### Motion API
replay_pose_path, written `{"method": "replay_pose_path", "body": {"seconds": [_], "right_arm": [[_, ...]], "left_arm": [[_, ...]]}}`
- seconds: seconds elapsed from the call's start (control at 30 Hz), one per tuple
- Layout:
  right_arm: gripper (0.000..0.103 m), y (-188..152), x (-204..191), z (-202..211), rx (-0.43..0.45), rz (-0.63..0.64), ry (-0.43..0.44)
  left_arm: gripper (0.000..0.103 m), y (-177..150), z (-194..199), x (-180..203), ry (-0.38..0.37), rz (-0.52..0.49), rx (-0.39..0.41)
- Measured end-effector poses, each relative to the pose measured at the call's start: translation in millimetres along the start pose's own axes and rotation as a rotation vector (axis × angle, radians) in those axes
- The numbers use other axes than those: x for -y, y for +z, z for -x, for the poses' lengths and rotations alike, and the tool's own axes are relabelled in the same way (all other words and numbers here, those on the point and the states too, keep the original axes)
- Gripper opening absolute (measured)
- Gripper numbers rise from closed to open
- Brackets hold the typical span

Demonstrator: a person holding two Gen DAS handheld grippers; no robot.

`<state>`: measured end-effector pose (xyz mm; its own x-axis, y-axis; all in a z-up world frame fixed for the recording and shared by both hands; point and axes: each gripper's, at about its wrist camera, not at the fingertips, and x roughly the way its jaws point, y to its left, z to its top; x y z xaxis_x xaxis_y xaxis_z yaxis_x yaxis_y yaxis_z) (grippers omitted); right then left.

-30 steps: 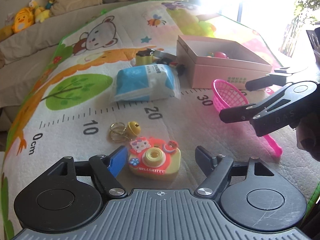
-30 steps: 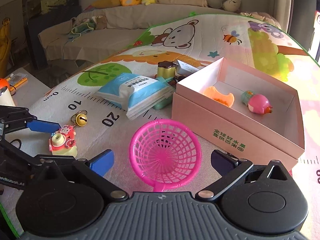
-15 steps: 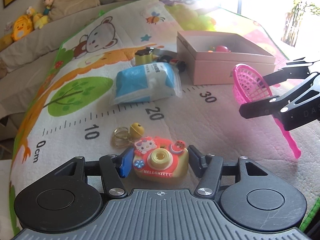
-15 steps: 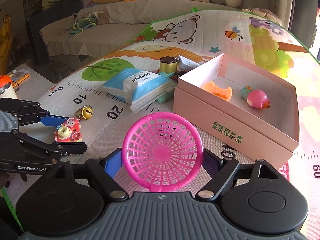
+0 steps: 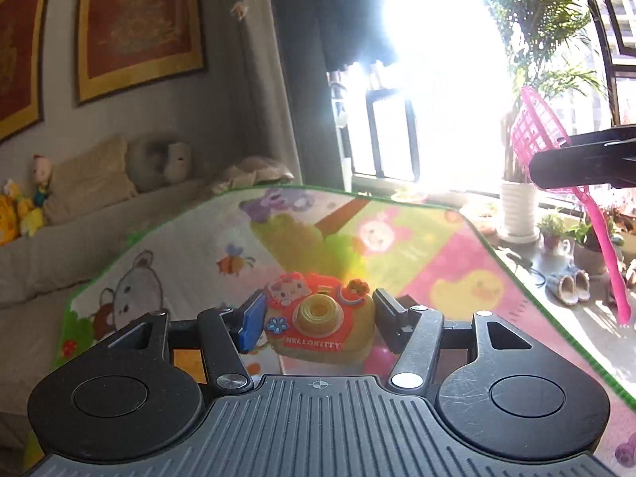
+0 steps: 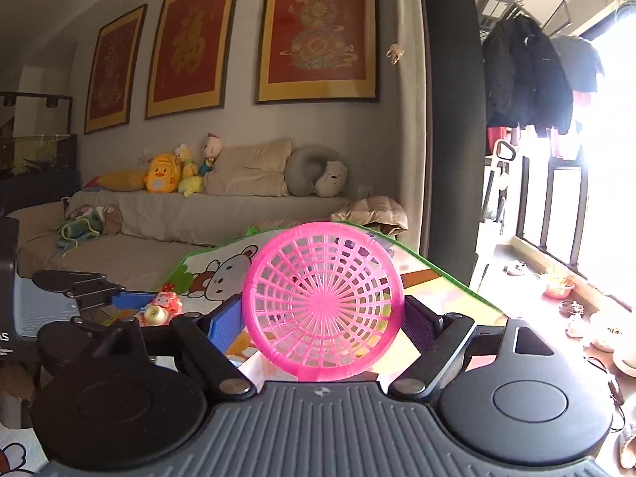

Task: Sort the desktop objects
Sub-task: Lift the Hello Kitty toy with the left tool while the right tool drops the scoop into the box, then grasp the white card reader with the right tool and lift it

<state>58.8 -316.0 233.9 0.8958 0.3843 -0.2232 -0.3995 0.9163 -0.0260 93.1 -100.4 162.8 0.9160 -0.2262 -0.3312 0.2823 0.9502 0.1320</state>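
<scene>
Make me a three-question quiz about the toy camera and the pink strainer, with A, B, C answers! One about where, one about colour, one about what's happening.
1. Where is the toy camera?
A. Lying on the mat
B. Between the left gripper's fingers
C. On the sofa

2. What colour is the strainer?
A. Pink
B. Green
C. Blue

3. What is the right gripper doing?
A. Hanging open with nothing in it
B. Pressing on the mat
C. Clamping the strainer's bowl, lifted above the mat

Answers:
1. B: the camera sits squeezed between the two fingers, raised above the mat.
2. A: the mesh bowl and its long handle are bright pink.
3. C: both fingers press the bowl's sides, and the left wrist view shows its handle dangling in the air.
</scene>
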Motion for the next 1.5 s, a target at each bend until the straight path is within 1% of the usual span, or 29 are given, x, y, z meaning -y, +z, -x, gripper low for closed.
{"method": "replay_pose_path", "body": {"seconds": [0.03, 0.07, 0.1, 0.13, 0.2, 0.23, 0.3, 0.4, 0.53, 0.6, 0.7, 0.77, 0.83, 0.9, 0.93, 1.0, 1.03, 1.1, 1.13, 1.2, 1.27, 1.3, 1.37, 1.4, 1.43, 1.47, 1.5], "right_arm": [[0.083, -1, 7, -7, -0.007, -0.015, -0.005], [0.083, -3, 12, -14, -0.016, -0.029, -0.009], [0.083, -6, 16, -21, -0.029, -0.041, -0.014], [0.083, -9, 20, -28, -0.046, -0.053, -0.018], [0.083, -16, 26, -42, -0.083, -0.075, -0.018], [0.083, -20, 30, -50, -0.107, -0.087, -0.01], [0.083, -25, 33, -67, -0.14, -0.103, 0.004], [0.083, -30, 29, -101, -0.186, -0.123, 0.038], [0.083, -38, 9, -152, -0.243, -0.122, 0.068], [0.083, -45, -2, -175, -0.269, -0.11, 0.056], [0.083, -62, -18, -213, -0.346, -0.109, 0.027], [0.083, -77, -24, -232, -0.404, -0.112, -0.024], [0.084, -89, -27, -243, -0.488, -0.11, -0.053], [0.086, -99, -27, -244, -0.556, -0.11, -0.03], [0.09, -100, -30, -239, -0.565, -0.104, -0.033], [0.094, -95, -41, -228, -0.532, -0.063, -0.026], [0.095, -90, -48, -223, -0.513, -0.041, -0.009], [0.096, -73, -67, -218, -0.485, -0.013, 0.053], [0.096, -64, -77, -220, -0.479, -0.008, 0.092], [0.096, -52, -95, -225, -0.482, -0.011, 0.166], [0.096, -44, -114, -238, -0.503, -0.019, 0.226], [0.096, -42, -123, -246, -0.517, -0.019, 0.241], [0.096, -40, -139, -272, -0.552, -0.013, 0.237], [0.092, -41, -145, -284, -0.565, -0.005, 0.225], [0.083, -42, -152, -298, -0.577, 0.014, 0.206], [0.078, -45, -156, -312, -0.591, 0.033, 0.182], [0.067, -48, -160, -325, -0.61, 0.047, 0.157]], "left_arm": [[0.066, 0, -16, 3, -0.017, 0.031, -0.017], [0.075, -3, -30, 6, -0.031, 0.044, -0.045], [0.08, -9, -39, 8, -0.035, 0.045, -0.067], [0.082, -19, -41, 9, -0.029, 0.047, -0.083], [0.093, -39, -36, 7, -0.024, 0.045, -0.111], [0.094, -51, -30, 5, -0.017, 0.042, -0.125], [0.095, -72, -19, 0, 0.008, 0.039, -0.158], [0.096, -103, -2, -16, 0.034, 0.076, -0.228], [0.096, -137, 14, -34, 0.075, 0.137, -0.312], [0.096, -148, 19, -40, 0.082, 0.154, -0.333], [0.097, -158, 26, -50, 0.113, 0.168, -0.341], [0.097, -162, 29, -57, 0.147, 0.171, -0.336], [0.099, -165, 33, -65, 0.182, 0.17, -0.326], [0.1, -168, 34, -74, 0.209, 0.178, -0.323], [0.1, -169, 34, -78, 0.214, 0.186, -0.327], [0.1, -170, 29, -83, 0.219, 0.192, -0.331], [0.1, -168, 26, -84, 0.215, 0.179, -0.323], [0.1, -161, 17, -83, 0.202, 0.104, -0.283], [0.1, -157, 12, -81, 0.187, 0.051, -0.26], [0.101, -148, 2, -79, 0.118, -0.029, -0.22], [0.102, -142, -11, -80, 0.036, -0.075, -0.206], [0.102, -141, -17, -82, 0.01, -0.087, -0.207], [0.102, -142, -32, -86, -0.015, -0.099, -0.222], [0.102, -143, -35, -87, -0.039, -0.095, -0.237], [0.102, -145, -37, -90, -0.061, -0.081, -0.255], [0.102, -150, -39, -94, -0.088, -0.053, -0.289], [0.102, -153, -35, -96, -0.09, -0.04, -0.298]]}}
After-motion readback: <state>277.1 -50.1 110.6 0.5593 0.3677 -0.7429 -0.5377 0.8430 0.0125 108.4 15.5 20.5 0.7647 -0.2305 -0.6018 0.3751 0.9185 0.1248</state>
